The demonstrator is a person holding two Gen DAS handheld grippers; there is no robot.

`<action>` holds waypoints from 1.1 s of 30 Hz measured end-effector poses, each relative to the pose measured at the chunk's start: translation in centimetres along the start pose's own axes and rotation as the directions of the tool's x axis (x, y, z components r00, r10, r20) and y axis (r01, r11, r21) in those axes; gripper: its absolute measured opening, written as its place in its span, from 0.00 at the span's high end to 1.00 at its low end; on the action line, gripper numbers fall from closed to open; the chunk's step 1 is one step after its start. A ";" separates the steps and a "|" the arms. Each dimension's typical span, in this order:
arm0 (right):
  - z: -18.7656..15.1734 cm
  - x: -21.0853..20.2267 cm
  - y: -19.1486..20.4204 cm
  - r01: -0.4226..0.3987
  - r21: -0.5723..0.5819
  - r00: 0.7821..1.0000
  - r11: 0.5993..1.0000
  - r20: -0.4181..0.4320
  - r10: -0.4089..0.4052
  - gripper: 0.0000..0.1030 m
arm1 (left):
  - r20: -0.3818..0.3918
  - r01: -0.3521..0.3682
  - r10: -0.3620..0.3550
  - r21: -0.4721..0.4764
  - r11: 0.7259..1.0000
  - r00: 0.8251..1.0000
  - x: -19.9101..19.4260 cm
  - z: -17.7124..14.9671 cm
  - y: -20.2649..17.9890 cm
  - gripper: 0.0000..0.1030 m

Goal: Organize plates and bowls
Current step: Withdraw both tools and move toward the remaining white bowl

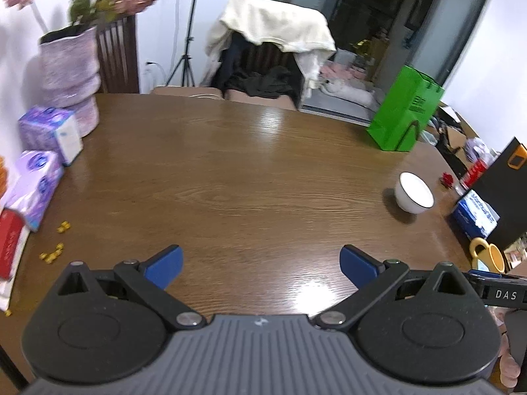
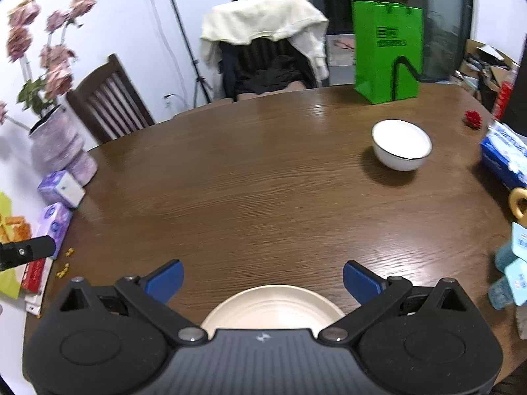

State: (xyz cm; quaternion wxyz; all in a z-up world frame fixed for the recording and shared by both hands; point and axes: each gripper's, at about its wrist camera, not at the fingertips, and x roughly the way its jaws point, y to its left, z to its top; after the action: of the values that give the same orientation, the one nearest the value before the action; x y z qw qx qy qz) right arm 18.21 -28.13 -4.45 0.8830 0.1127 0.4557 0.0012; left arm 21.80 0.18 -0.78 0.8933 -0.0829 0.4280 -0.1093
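both tongs, left tongs (image 1: 261, 265) and right tongs (image 2: 263, 279), gape empty; cream plate (image 2: 273, 309) just below right tongs, white bowl (image 2: 401, 144) far right on desk (image 2: 263, 181). likely rigid, slippery, breakable: pinch rims.

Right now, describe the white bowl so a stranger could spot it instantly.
Start at the tall green bag on the wooden table's far side. Nearer than it, on bare wood, sits the white bowl: empty, thin dark rim, deeper than the cream plate.

Right hand-held gripper (image 2: 263, 279) spread wide over cream plate (image 2: 273, 307); white bowl (image 2: 401, 144) well apart.
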 end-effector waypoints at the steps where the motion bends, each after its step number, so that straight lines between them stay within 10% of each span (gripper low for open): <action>1: 0.1 -0.1 -0.6 0.006 0.007 1.000 1.000 0.002 -0.006 0.00 | -0.002 0.007 -0.007 0.007 1.000 1.000 0.3 0.2 -0.5 0.00; 33: 4.0 2.7 -14.1 0.128 0.179 0.992 0.976 -0.011 -0.128 0.00 | -0.078 0.133 -0.118 0.214 0.968 0.990 10.1 5.5 -15.7 0.00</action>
State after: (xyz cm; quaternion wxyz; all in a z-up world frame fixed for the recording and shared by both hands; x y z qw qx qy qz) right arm 21.60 -42.34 -7.22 0.8677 0.1618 0.4600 -0.0968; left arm 30.32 -17.32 -1.11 0.8740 -0.0075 0.4358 -0.2146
